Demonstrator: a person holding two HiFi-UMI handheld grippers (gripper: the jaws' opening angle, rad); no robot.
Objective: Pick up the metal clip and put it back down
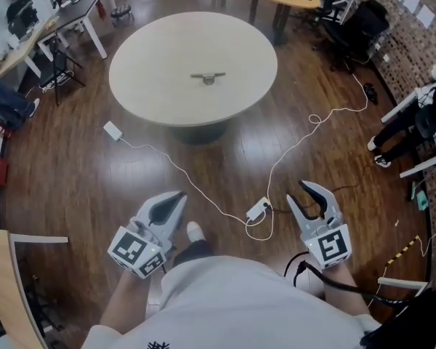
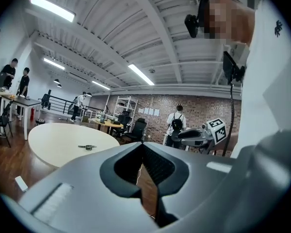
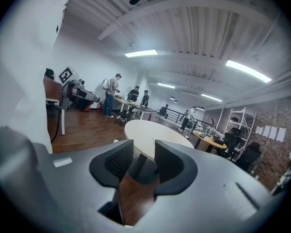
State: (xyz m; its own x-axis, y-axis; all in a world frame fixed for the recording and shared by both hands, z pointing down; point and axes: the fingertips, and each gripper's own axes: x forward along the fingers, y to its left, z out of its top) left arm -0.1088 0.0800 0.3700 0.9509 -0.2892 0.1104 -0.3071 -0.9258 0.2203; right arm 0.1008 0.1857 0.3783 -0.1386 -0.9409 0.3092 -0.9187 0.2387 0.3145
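The metal clip point(image 1: 208, 77) lies near the middle of the round pale table point(image 1: 152, 86), far ahead of both grippers. It also shows small on the table top point(image 2: 88, 147) in the left gripper view. My left gripper point(image 1: 179, 197) hangs low over the wooden floor, jaws closed tip to tip point(image 2: 142, 143), holding nothing. My right gripper point(image 1: 305, 197) hangs at the same height to the right, with a clear gap between its pads point(image 3: 144, 155) and nothing in it. The table point(image 3: 155, 132) is in the right gripper view, but I cannot make out the clip there.
A white cable with a plug block point(image 1: 258, 209) runs across the floor between me and the table, and another block point(image 1: 112, 130) lies left of it. Desks and chairs point(image 1: 58, 57) stand at the left, office chairs point(image 1: 356, 27) at the back right. Several people stand in the distance.
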